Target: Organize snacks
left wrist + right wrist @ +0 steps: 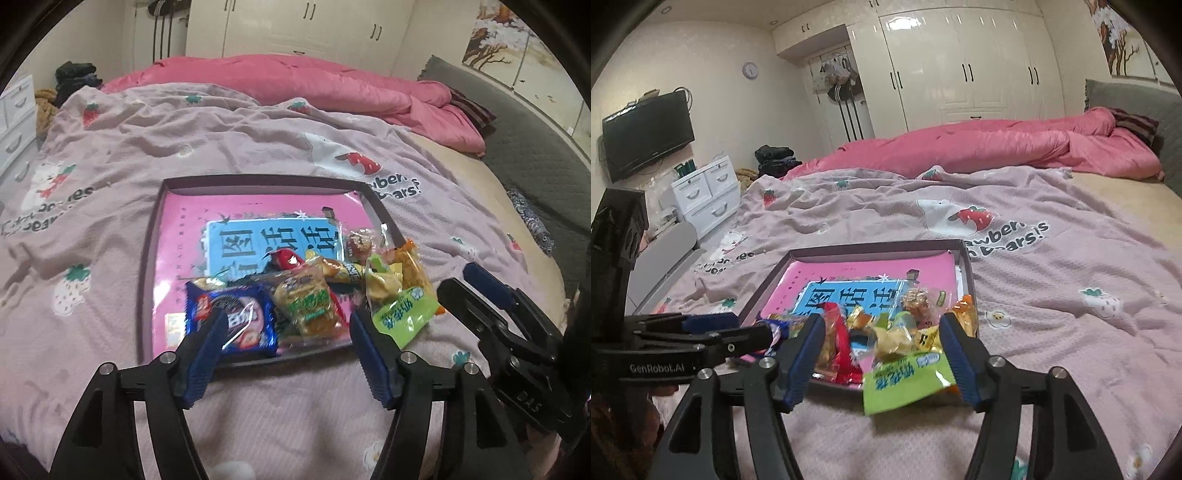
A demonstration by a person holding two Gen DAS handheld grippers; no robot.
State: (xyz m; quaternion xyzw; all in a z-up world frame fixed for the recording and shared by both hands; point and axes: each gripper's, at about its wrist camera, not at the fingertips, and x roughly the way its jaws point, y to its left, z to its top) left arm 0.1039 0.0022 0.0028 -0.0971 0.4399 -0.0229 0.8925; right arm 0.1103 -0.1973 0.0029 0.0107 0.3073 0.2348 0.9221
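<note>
Fingers (207, 354) of the left gripper (288, 354) spread wide, nothing pinched; same for the right gripper (882, 354), pads clear of the packets. Just ahead of both, a heap of snacks (317, 291) in the near corner of a shallow tray (147, 258) on the bedspread (184, 147). Blue biscuit packet (236, 314) half hidden behind the left pad; green packet (905, 380) hanging over the tray's near edge between the right fingers. Small wrappers blurred, labels unreadable. Beyond the tray, a pink quilt (979, 147); far off, white wardrobes (960, 62).
</note>
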